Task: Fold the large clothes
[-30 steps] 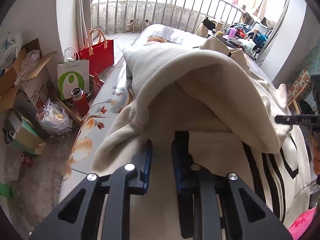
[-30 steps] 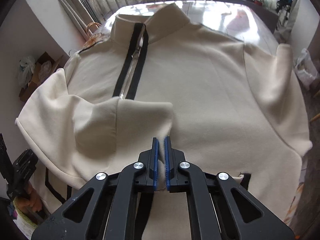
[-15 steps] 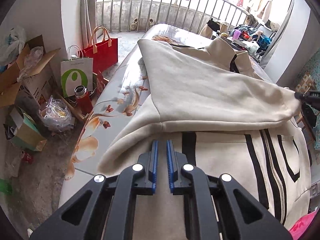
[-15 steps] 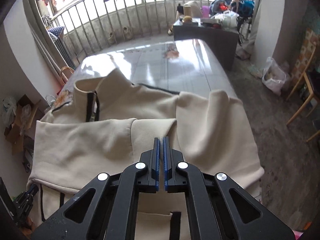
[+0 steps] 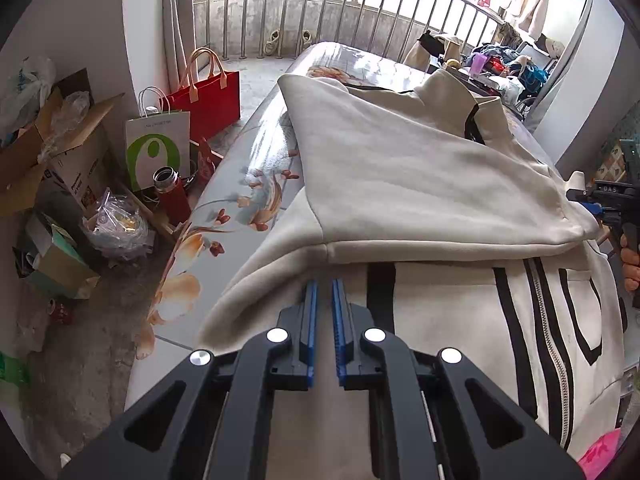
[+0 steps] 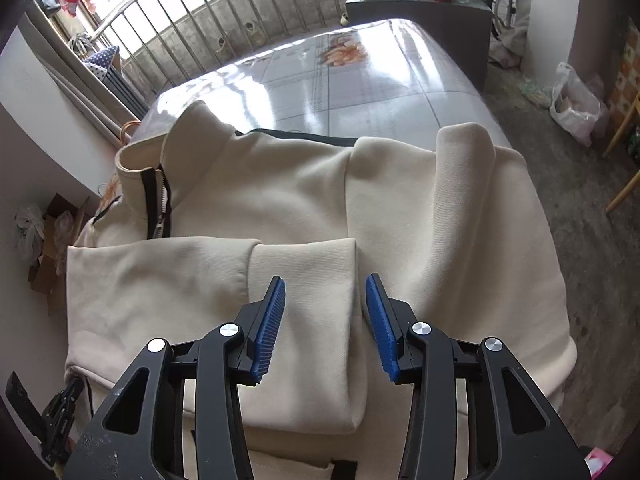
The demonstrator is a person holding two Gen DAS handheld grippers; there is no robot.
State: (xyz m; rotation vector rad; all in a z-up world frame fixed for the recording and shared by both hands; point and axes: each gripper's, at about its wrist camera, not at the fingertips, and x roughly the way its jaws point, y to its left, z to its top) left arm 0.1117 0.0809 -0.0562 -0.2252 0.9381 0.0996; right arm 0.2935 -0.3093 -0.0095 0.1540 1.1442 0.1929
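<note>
A cream zip jacket [image 5: 400, 168] with black stripes lies spread on a glossy flower-print table [image 6: 340, 80]. One sleeve is folded across its chest, and the cuff [image 6: 304, 320] rests flat on the body. Just above that cuff, my right gripper [image 6: 326, 292] has its jaws opening; the cuff sits between them and the pads do not touch it. That gripper [image 5: 588, 200] also shows at the right edge of the left wrist view, at the cuff's end. My left gripper [image 5: 323, 286] is shut, its tips against the sleeve's fold near the shoulder. I cannot see any cloth pinched.
On the floor left of the table are a red bag [image 5: 212, 100], a white and green paper bag [image 5: 158, 148], a red flask [image 5: 172, 196] and cardboard boxes [image 5: 48, 152]. A metal railing [image 5: 320, 12] runs behind. A dark side table [image 6: 420, 16] stands beyond the far end.
My right gripper carried the sleeve across the jacket, laid it down and opened off the cuff. My left gripper closed from slightly open and stayed at the fold.
</note>
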